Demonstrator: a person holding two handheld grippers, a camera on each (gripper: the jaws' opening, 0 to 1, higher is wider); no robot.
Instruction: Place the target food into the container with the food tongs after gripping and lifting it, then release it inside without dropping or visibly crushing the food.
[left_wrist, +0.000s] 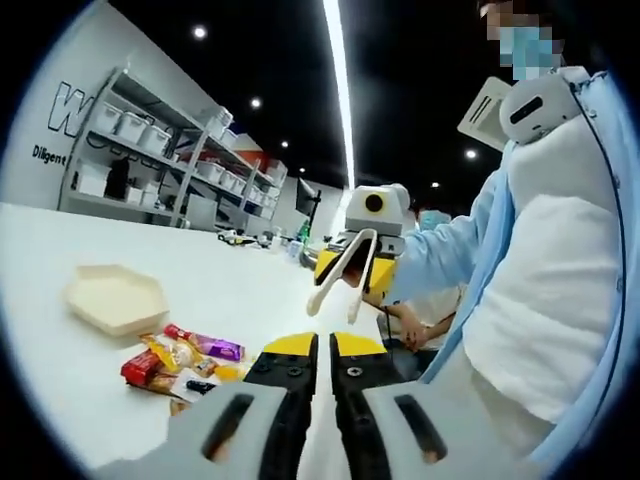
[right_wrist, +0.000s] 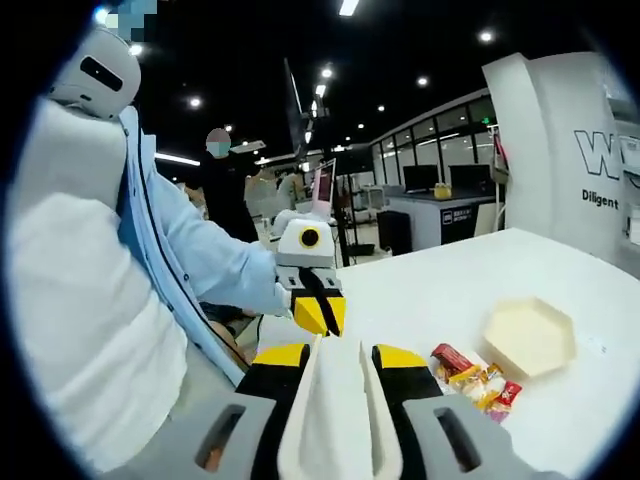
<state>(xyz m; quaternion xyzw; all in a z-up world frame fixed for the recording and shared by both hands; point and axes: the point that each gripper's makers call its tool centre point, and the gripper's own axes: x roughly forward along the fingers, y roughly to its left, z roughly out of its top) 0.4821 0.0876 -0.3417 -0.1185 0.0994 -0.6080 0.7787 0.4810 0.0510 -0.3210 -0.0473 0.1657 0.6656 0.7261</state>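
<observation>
While clear of the snack packets (left_wrist: 185, 362) and container (left_wrist: 115, 298), left tongs (left_wrist: 320, 352) together, right tongs (right_wrist: 330, 352) clamped on food tongs (right_wrist: 338, 420).

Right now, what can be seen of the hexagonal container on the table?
The container is a shallow six-sided tray, cream and matte, plastic-looking, with a raised rim and nothing inside. It sits flat on the white table, apart from the pile of snack packets beside it. Neither gripper touches it. The right gripper view shows it the same way.
</observation>
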